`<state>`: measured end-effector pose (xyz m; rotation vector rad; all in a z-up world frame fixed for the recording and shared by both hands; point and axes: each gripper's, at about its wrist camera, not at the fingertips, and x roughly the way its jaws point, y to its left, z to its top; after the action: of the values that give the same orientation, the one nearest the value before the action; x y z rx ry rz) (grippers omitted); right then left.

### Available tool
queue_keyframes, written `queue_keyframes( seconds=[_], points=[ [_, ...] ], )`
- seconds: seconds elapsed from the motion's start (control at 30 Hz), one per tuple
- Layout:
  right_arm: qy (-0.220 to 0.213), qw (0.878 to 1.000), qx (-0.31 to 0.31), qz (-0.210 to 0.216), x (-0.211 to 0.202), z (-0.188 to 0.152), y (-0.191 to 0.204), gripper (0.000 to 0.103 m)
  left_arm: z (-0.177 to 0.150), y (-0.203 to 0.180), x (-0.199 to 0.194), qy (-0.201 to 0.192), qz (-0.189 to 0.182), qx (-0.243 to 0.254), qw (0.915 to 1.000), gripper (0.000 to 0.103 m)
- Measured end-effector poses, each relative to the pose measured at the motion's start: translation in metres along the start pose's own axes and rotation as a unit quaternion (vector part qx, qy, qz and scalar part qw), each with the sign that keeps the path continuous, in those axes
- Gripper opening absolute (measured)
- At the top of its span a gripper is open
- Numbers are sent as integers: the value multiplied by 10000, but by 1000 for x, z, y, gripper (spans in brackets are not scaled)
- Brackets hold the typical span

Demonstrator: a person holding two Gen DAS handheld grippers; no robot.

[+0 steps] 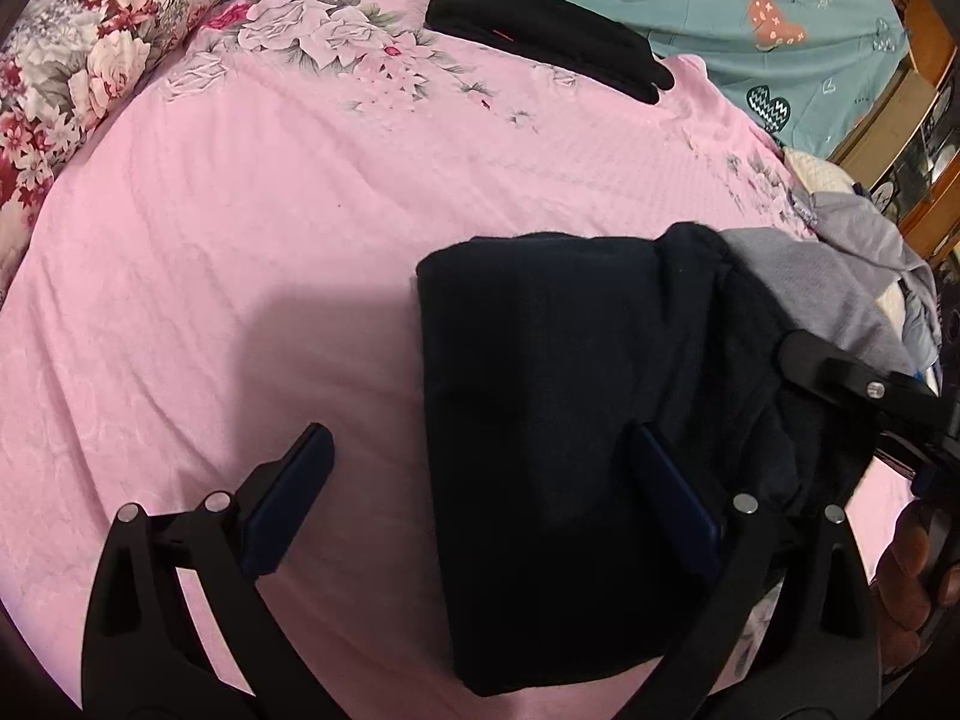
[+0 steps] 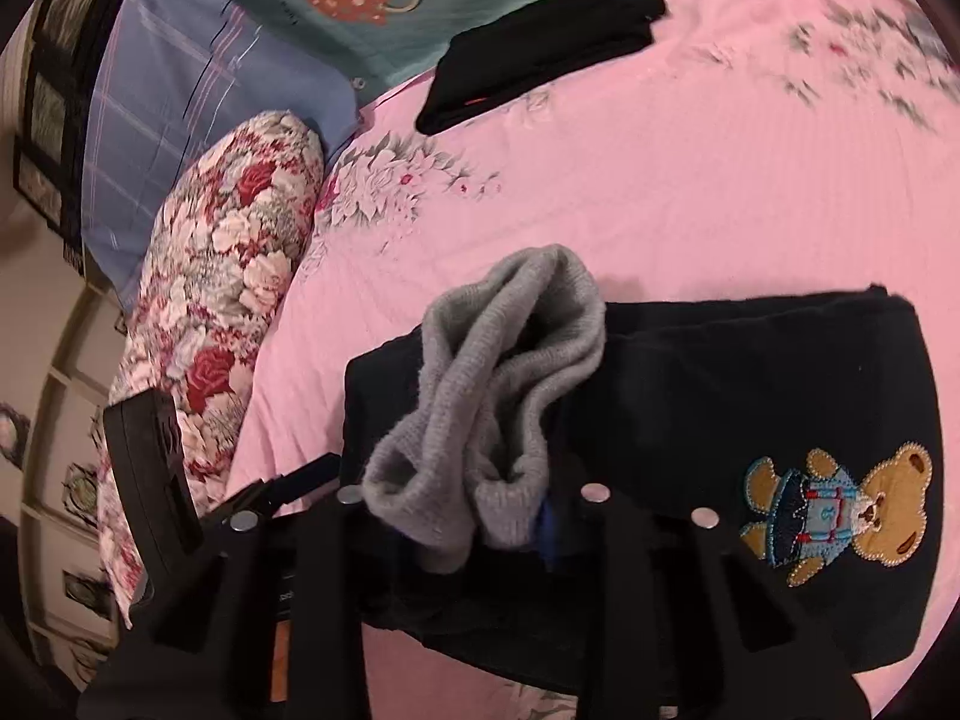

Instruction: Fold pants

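Observation:
Dark navy pants (image 1: 552, 420) lie folded on the pink bedsheet (image 1: 240, 240); in the right wrist view they (image 2: 720, 384) show a bear patch (image 2: 840, 516) and grey cuffs (image 2: 510, 372). My left gripper (image 1: 480, 468) is open and empty, its right finger (image 1: 672, 492) over the pants, its left finger over bare sheet. My right gripper (image 2: 474, 516) is shut on the grey cuff end of the pants and lifts it; it also shows in the left wrist view (image 1: 852, 384) at the pants' right edge.
Another folded black garment (image 1: 540, 36) lies at the far side of the sheet, also in the right wrist view (image 2: 540, 42). A floral pillow (image 2: 222, 324) lies along the left. A teal blanket (image 1: 750, 12) lies beyond. Grey clothes (image 1: 864, 234) are piled at the right.

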<state>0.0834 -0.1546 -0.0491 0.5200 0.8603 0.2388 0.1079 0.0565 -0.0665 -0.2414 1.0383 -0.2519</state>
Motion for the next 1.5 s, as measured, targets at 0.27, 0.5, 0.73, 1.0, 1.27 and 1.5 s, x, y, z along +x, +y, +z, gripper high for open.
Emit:
queue_keyframes(
  seconds=[0.27,0.5,0.73,1.0,1.27,1.5],
  points=[
    [-882,9908,-475,913,-87,-1,14,24,10,38,-7,4,-992,-1065,9893,101],
    [-1138,9934,-119,-116,-116,-20,-65,27,6,9,2,-40,-243,-331,9991,101],
    [-578,9945,11,-876,-101,-40,-106,61,4,1,1,-63,-36,-29,10000,101],
    [-1825,9729,-149,-1413,-155,-20,-100,44,19,-38,-14,-70,-152,151,9997,101],
    [-987,9909,-722,-567,-91,17,-63,25,58,-88,53,444,640,458,9959,101],
    [-684,9932,-211,-923,-69,32,-108,0,54,-72,54,775,256,-125,9966,101]
  ],
)
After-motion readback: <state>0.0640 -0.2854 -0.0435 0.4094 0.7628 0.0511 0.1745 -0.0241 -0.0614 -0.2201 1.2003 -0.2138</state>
